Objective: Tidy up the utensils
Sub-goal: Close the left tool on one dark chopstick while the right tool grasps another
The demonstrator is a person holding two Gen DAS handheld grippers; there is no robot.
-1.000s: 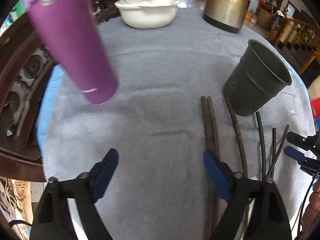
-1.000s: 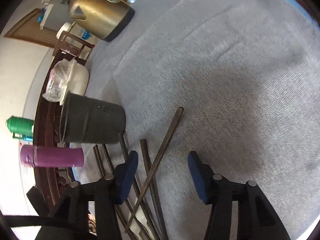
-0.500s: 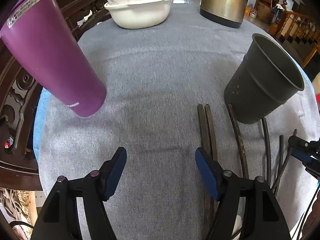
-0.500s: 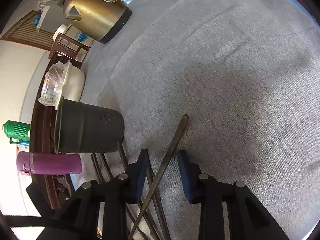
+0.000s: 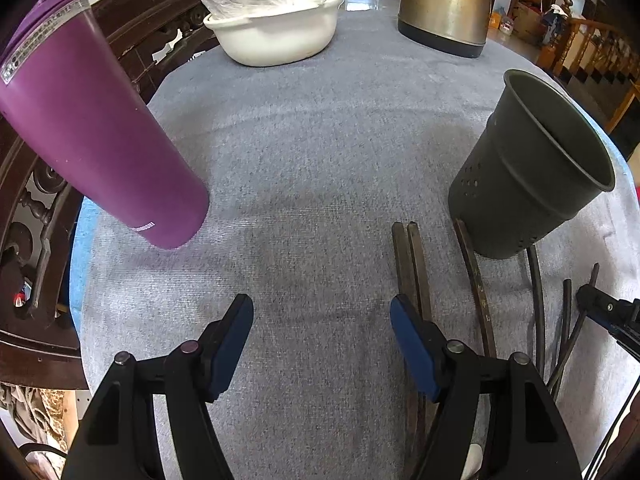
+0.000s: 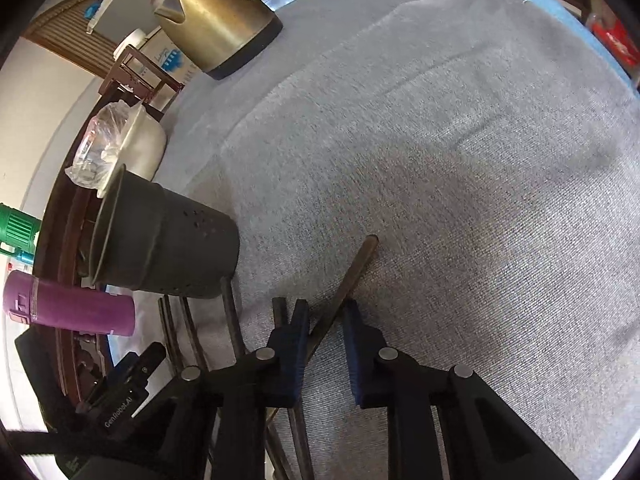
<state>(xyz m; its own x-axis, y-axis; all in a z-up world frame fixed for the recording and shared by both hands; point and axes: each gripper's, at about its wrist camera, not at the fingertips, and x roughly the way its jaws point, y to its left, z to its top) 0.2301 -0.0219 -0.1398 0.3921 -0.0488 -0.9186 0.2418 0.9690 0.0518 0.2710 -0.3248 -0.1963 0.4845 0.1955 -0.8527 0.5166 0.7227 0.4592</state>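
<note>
The left gripper point(image 5: 322, 320) hovers with jaws spread wide above the worktop point(image 5: 320, 152), while the right gripper point(image 6: 326, 316) has its jaws narrowed.

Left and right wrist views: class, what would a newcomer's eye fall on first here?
Probably the purple bottle looming at the left of the grey cloth, and the dark perforated utensil holder at the right. Below it lie dark chopsticks; the right gripper has its jaws nearly closed around one chopstick.

Lower left of the right wrist view: white lettering "CenRobot.AI" on the black left gripper point(image 6: 132, 376) body; the other labels are unreadable.
</note>
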